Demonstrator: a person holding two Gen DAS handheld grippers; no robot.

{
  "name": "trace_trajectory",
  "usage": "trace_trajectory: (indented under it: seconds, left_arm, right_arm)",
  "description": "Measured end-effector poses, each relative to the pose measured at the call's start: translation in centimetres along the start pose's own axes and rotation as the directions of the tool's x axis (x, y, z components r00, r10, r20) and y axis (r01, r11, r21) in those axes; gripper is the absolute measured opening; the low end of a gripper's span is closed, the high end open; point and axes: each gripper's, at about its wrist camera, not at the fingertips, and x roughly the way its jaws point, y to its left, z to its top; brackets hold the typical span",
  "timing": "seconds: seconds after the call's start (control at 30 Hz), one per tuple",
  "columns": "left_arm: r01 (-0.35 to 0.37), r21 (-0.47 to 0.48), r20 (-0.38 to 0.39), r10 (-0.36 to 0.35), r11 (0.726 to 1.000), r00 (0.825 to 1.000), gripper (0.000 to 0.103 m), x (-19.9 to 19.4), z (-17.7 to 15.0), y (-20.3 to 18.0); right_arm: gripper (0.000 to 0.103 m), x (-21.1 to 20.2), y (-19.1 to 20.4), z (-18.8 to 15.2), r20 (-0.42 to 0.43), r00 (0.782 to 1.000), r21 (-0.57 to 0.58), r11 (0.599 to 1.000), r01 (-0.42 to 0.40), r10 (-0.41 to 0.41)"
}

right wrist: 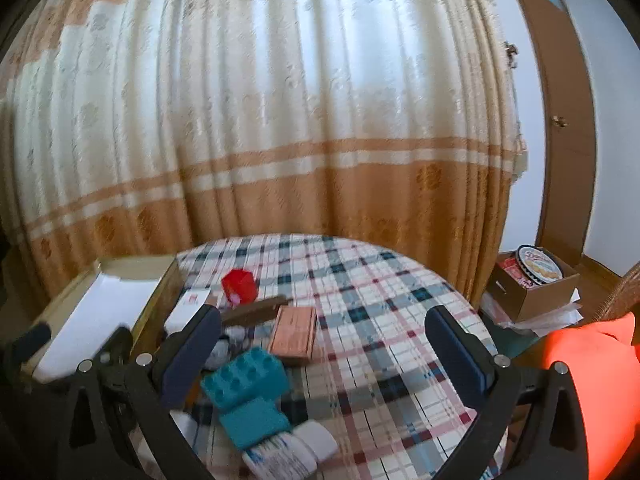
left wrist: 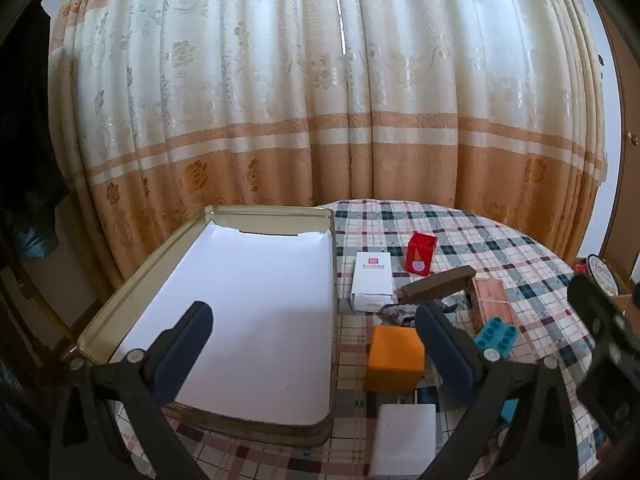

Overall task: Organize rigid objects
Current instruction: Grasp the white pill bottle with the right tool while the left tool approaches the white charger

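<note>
An open metal tin (left wrist: 331,320) lined with white paper stands at the left of the checked table; it also shows in the right wrist view (right wrist: 160,300). My left gripper (left wrist: 316,344) is open and empty above the tin's near right edge. Right of the tin lie an orange cube (left wrist: 394,358), a white block (left wrist: 404,436), a white box (left wrist: 372,280), a red box (left wrist: 420,252), a brown bar (left wrist: 436,284), a wooden box (left wrist: 490,304) and teal bricks (left wrist: 496,336). My right gripper (right wrist: 324,356) is open and empty over the teal bricks (right wrist: 244,384) and a white bottle (right wrist: 292,452).
A long curtain (left wrist: 320,100) hangs behind the round table (right wrist: 380,280). A cardboard box with a biscuit tin (right wrist: 536,268) sits on the floor at the right. An orange sleeve (right wrist: 592,380) shows at the right edge. The right gripper's body (left wrist: 604,344) appears in the left wrist view.
</note>
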Motion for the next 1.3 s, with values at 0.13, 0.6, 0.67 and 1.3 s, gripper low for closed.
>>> trace_trajectory:
  seconds: [0.13, 0.6, 0.67, 1.3]
  left_arm:
    - [0.001, 0.001, -0.004, -0.001, 1.000, 1.000, 0.103, 0.1, 0.2, 0.2]
    - [0.026, -0.057, -0.028, -0.027, 0.998, 0.999, 0.103, -1.2, -0.6, 2.0]
    - [0.029, -0.075, -0.065, -0.034, 0.997, 0.997, 0.103, -1.0, -1.3, 2.7]
    - [0.034, 0.111, -0.097, -0.023, 0.993, 0.995, 0.102, -1.3, -3.4, 0.1]
  right_arm:
    - [0.103, 0.2, -0.9, -0.6, -0.064, 0.998, -0.011, 1.000, -0.026, 0.025]
    - [0.095, 0.6, -1.6, -2.6, -0.225, 0.964, -0.027, 0.988, -0.154, 0.144]
    - [0.095, 0.7, -0.5, -3.1, -0.254, 0.956, -0.079, 0.982, -0.172, 0.147]
    - [0.089, 2.7, -0.2, -5.1, -0.423, 0.888, -0.093, 0.966, -0.240, 0.179]
